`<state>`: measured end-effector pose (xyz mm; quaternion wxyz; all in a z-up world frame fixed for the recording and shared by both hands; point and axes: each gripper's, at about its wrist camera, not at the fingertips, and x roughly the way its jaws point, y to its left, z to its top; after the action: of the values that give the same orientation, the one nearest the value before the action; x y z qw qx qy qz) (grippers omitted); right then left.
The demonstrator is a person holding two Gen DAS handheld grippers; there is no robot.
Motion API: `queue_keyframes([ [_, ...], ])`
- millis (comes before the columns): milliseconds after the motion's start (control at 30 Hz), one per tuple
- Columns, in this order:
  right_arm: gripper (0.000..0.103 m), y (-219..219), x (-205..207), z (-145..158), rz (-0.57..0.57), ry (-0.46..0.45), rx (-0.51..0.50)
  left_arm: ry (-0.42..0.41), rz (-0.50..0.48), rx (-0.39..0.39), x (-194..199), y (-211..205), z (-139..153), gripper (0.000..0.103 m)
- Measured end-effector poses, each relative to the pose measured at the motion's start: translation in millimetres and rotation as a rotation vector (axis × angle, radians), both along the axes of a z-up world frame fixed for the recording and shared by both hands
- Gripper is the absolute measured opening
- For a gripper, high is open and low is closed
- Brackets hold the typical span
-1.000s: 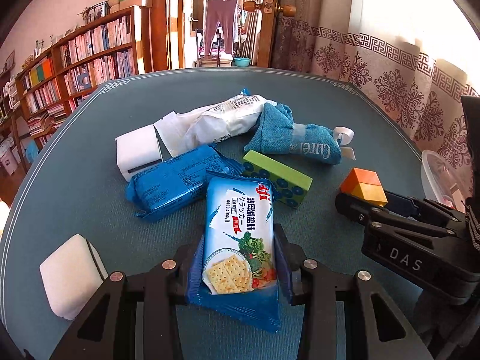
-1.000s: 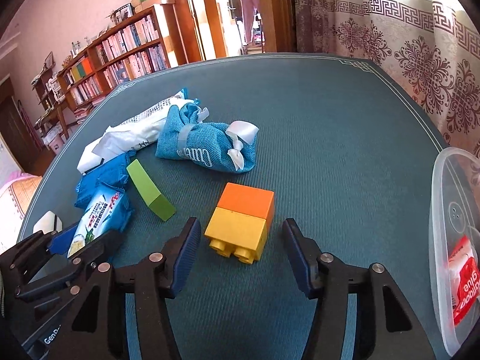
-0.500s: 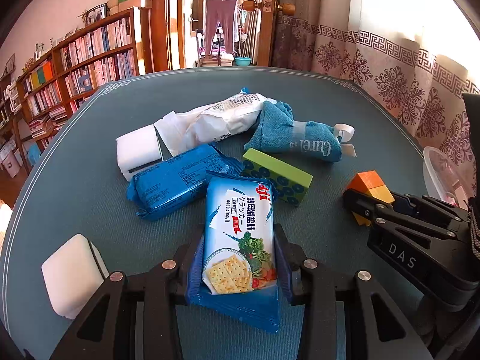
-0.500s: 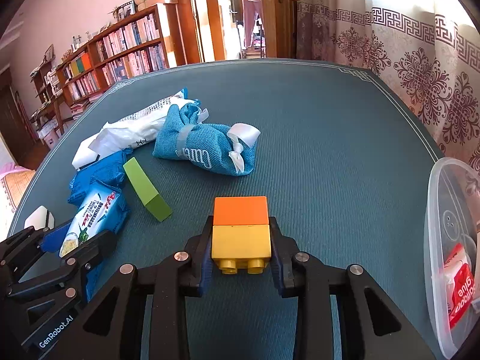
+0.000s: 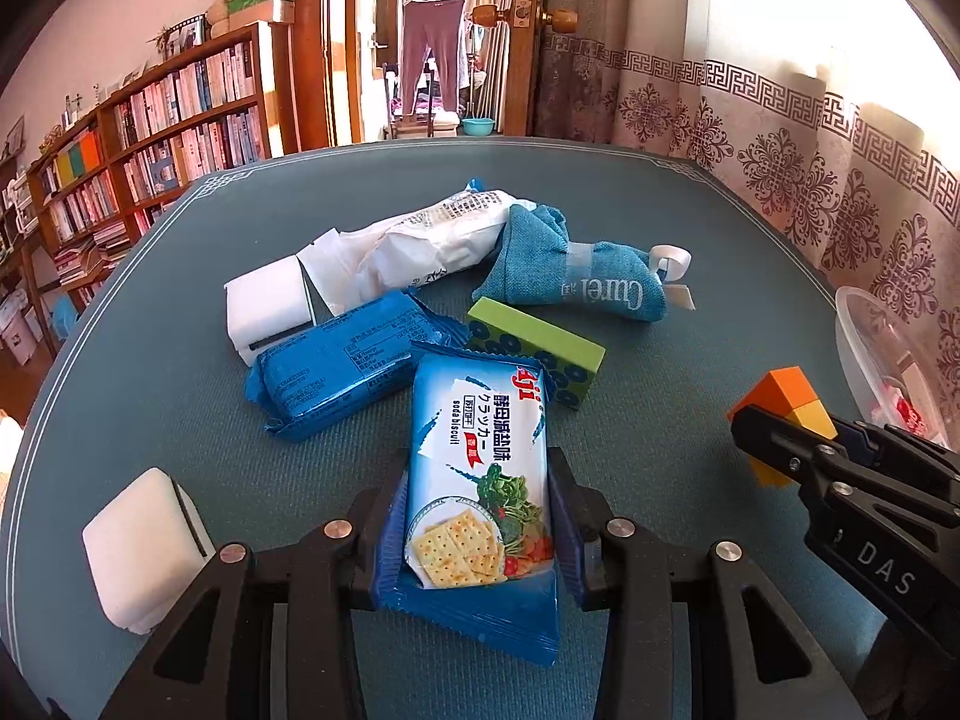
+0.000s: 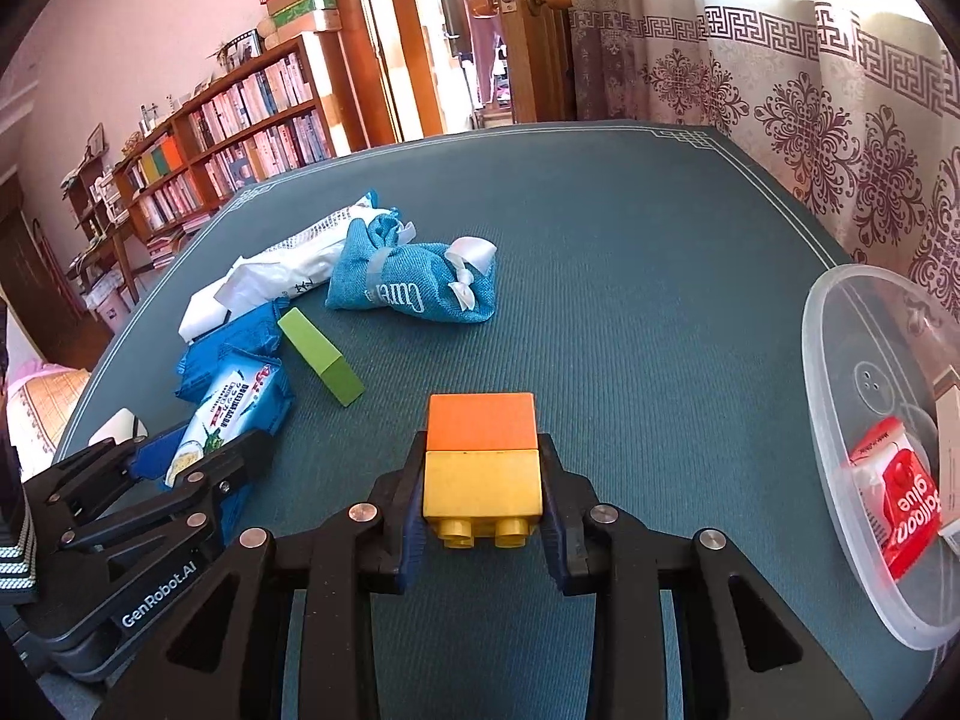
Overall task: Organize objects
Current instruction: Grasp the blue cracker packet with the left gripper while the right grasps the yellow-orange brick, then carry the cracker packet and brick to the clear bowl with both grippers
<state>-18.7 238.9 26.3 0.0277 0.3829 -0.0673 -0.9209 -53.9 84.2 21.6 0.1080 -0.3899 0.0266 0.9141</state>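
My left gripper [image 5: 477,510] is shut on a blue soda-cracker packet [image 5: 480,480], which lies lengthwise between its fingers. My right gripper [image 6: 482,495] is shut on an orange-and-yellow toy brick [image 6: 482,459], its pads pressing the yellow half. In the left wrist view that brick [image 5: 786,399] shows at the right, held in the right gripper [image 5: 798,426]. The cracker packet [image 6: 231,420] and the left gripper [image 6: 198,468] appear at the lower left of the right wrist view. A clear plastic container [image 6: 840,420] with a red glue packet [image 6: 900,492] stands to the right.
On the teal table [image 5: 660,210] lie a dark blue packet [image 5: 342,372], a green box [image 5: 537,348], a blue cloth pouch [image 5: 576,276], a white bag [image 5: 420,246] and two white blocks [image 5: 270,306] [image 5: 141,546]. Bookshelves and a patterned curtain surround the table.
The right gripper has shut on the orange-and-yellow brick and carried it to the right, toward the clear container. The left gripper and its cracker packet have not moved.
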Motion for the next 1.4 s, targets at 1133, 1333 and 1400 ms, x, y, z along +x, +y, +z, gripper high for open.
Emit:
queue_keyframes([
  [1133, 0.033, 135.7, 101.8, 29.5, -0.347, 0.080, -0.017, 0.004, -0.041, -0.007, 10.1, 11.5, 3.7, 0.044],
  [1333, 0.033, 157.1, 105.3, 24.8, -0.392, 0.078, -0.027, -0.003, -0.069, 0.001, 16.5, 19.2, 9.2, 0.044],
  [1400, 0.033, 162.9, 105.4, 21.0, -0.402, 0.071, -0.034, -0.003, -0.077, 0.002, 18.9, 22.6, 10.8, 0.044],
])
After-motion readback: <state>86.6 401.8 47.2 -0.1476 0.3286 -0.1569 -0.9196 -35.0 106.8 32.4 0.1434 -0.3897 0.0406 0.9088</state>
